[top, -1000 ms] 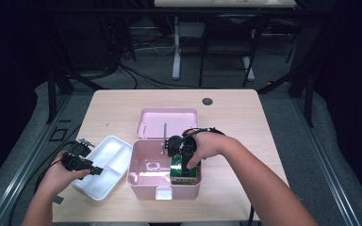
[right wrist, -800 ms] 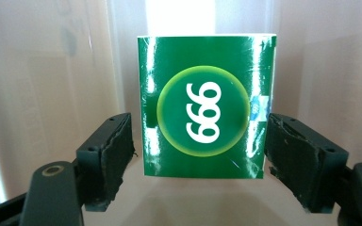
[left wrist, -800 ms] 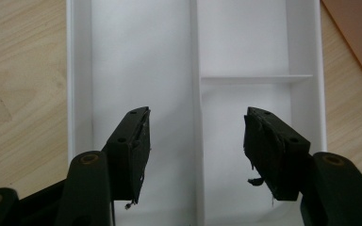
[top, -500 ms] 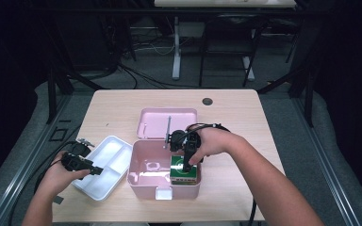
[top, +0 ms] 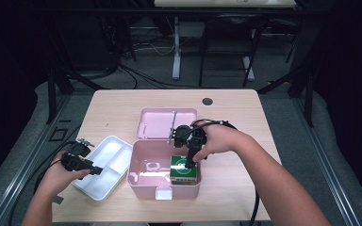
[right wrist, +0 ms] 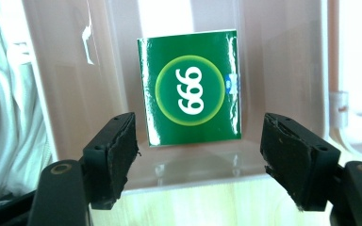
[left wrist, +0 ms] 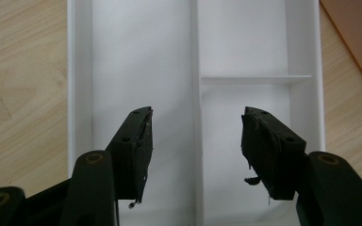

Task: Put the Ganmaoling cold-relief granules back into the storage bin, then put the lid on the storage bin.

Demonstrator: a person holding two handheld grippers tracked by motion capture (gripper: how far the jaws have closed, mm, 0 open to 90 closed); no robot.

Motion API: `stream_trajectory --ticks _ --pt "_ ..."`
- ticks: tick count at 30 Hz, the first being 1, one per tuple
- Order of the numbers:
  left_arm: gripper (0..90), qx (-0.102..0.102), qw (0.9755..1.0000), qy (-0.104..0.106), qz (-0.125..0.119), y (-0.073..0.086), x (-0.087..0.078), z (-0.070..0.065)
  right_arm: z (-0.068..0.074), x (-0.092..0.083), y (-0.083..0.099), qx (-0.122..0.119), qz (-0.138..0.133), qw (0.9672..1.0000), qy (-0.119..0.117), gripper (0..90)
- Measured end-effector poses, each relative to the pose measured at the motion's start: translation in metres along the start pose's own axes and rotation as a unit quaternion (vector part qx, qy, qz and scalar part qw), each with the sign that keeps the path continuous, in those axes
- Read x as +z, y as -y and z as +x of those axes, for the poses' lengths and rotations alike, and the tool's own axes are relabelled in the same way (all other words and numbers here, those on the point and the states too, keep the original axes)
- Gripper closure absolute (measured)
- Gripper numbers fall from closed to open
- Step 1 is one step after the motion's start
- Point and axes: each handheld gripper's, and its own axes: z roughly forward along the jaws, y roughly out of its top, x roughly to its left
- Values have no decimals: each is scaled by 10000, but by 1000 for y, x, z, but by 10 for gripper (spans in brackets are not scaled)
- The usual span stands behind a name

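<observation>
Green box [right wrist: 190,92]: lies flat in the near right corner of the pink bin [top: 141,178]; its top carries white digits in a green circle, reading "666" or "999" depending on which way up; a small blue mark on one edge is too small to read.
Right gripper [right wrist: 199,155]: above the green box, jaws apart, nothing between them.
Left gripper [left wrist: 195,141]: jaws apart over the white divided tray [left wrist: 80,70], left of the bin.
Pink lid [top: 158,122]: flat on the table [top: 122,103], just beyond the bin.
</observation>
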Motion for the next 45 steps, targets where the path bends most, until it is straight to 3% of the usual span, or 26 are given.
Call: stream_trajectory --ticks 18,21,24,26,27,30,34,37,41,45 --pt "465 -27 10000 6 -60 0 -1 0 -8 -18 33 395 -105 9989 226 283" --pt "470 -57 9999 8 -103 0 -2 0 -11 -20 44 660 -243 9969 359 287" --pt "480 -53 9999 3 -119 0 -3 0 -13 -19 50 756 -243 9963 333 287" --pt "484 -43 9999 -3 -104 0 -3 0 -15 -16 58 907 -281 9945 433 287" --pt "485 -48 9999 -27 -127 -1 -3 0 -16 -16 60 980 -310 9941 351 287" --pt "497 -39 9999 1 -158 -2 -5 0 -19 -14 66 1143 -393 9919 394 287" --pt "497 -60 9999 23 -160 -4 -6 -2 -21 -14 70 1249 -435 9900 490 287" --pt "497 -19 9999 28 -139 -6 -7 -5 -23 -12 75 1475 -649 9858 480 287" --pt "497 4 9999 24 -124 -7 -8 -7 -24 -10 79 1580 -693 9837 511 287" --pt "496 26 9999 27 -137 -9 -9 -9 -25 -6 86 1792 -792 9792 520 287"
